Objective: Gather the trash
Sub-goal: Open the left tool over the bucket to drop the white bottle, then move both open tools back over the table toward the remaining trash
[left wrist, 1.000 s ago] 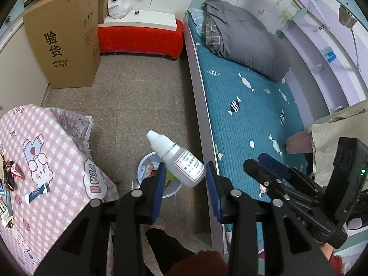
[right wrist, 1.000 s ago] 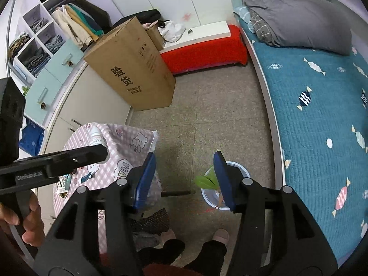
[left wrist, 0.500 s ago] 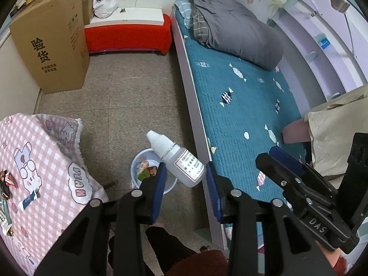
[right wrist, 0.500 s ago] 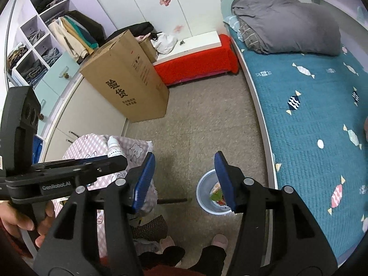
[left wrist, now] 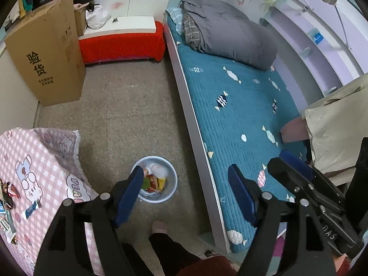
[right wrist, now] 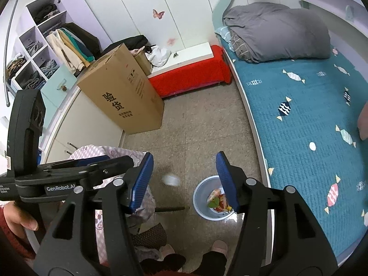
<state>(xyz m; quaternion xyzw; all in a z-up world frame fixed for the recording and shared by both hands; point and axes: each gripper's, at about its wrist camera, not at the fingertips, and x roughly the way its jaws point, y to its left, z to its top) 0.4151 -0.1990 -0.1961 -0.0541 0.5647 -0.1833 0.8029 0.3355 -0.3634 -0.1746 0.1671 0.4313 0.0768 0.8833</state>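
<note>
Left gripper (left wrist: 184, 193) opening, nothing between jaws; right gripper (right wrist: 184, 181) likewise opening, empty. Round translucent plastic bin (left wrist: 170, 172) of wrappers directly below left gripper. Remaining scraps (left wrist: 9, 191) on pink checked counter (left wrist: 46, 156), left, nearer it.

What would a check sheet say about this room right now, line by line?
Surface: pink checked tablecloth, wrappers at its edge.
Job's things: bin on the floor, trash inside; blurred white thing loose beside it.
Clutter: cardboard box, clothes on shelves.
Grippers: left gripper and right gripper, fingers opening, nothing between them.
Cables: nothing seen.
Surroundings: bed, red bench.
</note>
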